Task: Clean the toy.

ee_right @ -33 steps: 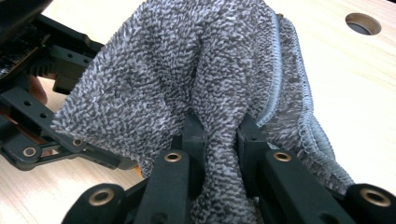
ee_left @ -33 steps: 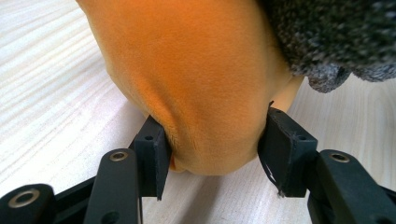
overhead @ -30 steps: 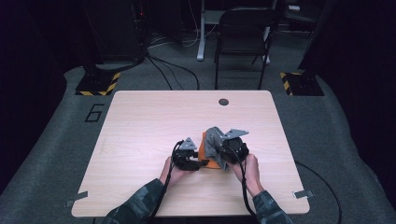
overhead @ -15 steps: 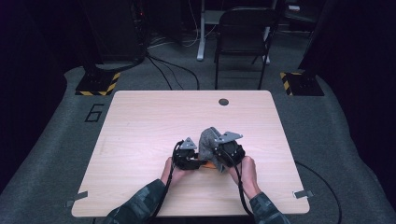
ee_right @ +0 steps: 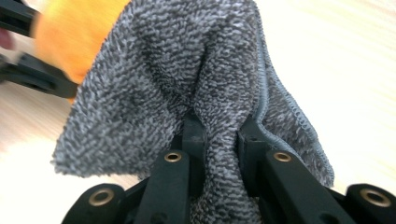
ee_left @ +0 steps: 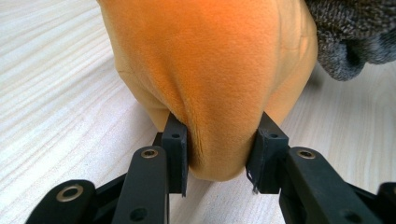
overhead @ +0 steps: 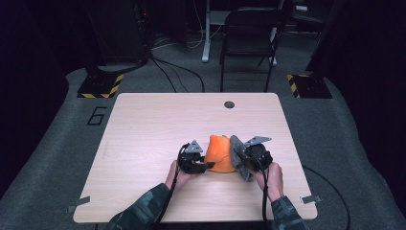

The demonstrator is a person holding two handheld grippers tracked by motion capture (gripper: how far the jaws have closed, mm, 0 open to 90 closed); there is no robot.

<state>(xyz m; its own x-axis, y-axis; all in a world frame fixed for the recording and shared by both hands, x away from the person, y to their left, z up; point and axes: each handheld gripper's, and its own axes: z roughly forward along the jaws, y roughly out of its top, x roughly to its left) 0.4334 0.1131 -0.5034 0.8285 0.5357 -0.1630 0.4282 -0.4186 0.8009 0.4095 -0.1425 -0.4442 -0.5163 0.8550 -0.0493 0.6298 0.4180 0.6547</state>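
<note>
My left claw (ee_left: 217,151) is clamped on the orange cloth (ee_left: 210,70); its jaws have just been closing in, and now both pads press into a thick fold of that fleece. The fold bulges out between them and hangs just below their tips. Ahead of this claw the orange cloth rises in a rounded hump off the pale wooden surface (ee_left: 51,93). Up and to the right of it, the grey cloth (ee_left: 355,37) touches the orange one.

Over to my right claw (ee_right: 219,135): it is clamped tight on the grey cloth (ee_right: 187,70), a pinch of towelling squeezed between the two jaws. The rest of the grey cloth fans upward and outward from the tips, with a stitched hem running down the right side of the claw. Beyond it, to the upper left, I see the orange cloth (ee_right: 70,37) and the dark shape of the other claw, blurred.

From the high view, the left claw (overhead: 194,160) and the right claw (overhead: 253,155) sit close together on the near half of the surface (overhead: 158,120). The orange cloth (overhead: 220,153) is between them, and the grey cloth (overhead: 238,153) drapes against its right flank, right in front of the right claw.
</note>
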